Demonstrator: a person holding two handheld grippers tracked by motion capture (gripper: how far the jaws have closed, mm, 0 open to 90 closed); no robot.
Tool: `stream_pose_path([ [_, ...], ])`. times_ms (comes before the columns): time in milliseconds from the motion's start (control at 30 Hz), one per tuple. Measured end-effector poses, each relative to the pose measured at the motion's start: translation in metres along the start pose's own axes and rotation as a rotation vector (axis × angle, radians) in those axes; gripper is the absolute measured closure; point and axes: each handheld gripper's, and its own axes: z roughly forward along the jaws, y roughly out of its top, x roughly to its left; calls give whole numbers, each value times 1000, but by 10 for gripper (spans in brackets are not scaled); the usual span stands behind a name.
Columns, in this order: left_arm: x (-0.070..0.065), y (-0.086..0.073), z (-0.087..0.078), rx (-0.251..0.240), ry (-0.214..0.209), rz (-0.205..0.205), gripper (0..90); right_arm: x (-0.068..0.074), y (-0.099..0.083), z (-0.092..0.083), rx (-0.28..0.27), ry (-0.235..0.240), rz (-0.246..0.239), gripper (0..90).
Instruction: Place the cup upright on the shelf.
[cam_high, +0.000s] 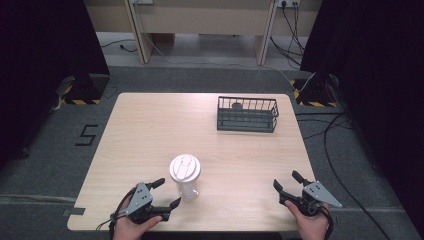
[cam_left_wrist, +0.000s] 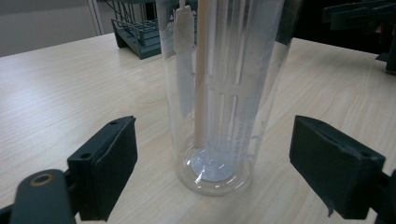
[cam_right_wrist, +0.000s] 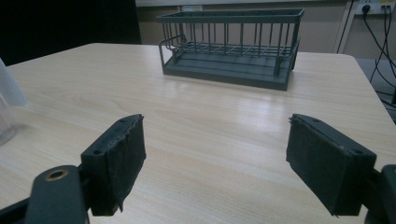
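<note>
A tall clear plastic cup (cam_high: 185, 179) with a white lid stands upright near the table's front edge. My left gripper (cam_high: 166, 193) is open just left of it, and in the left gripper view the cup (cam_left_wrist: 219, 93) stands between the spread jaws without touching the pads (cam_left_wrist: 111, 168). A pale straw-like stick (cam_left_wrist: 201, 70) stands inside the cup. My right gripper (cam_high: 288, 181) is open at the front right, apart from the cup, with nothing between its pads (cam_right_wrist: 122, 163). A sliver of the cup (cam_right_wrist: 8, 107) shows at the left edge of the right gripper view.
A dark wire basket (cam_high: 247, 114) sits at the table's back right, also ahead in the right gripper view as the basket (cam_right_wrist: 231, 46). Bare wooden tabletop (cam_high: 150, 130) lies between. Cables run over the floor to the right of the table.
</note>
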Motion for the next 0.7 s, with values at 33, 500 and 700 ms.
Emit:
stream_pose_path([
  [33, 1, 0, 2, -3, 3, 2, 147, 0, 0, 0, 1, 0, -1, 204],
  [500, 1, 3, 27, 8, -40, -8, 146, 0, -1, 1, 8, -6, 3, 201],
  [700, 1, 5, 37, 6, -53, -18, 146, 1, -1, 2, 13, -7, 0, 202],
])
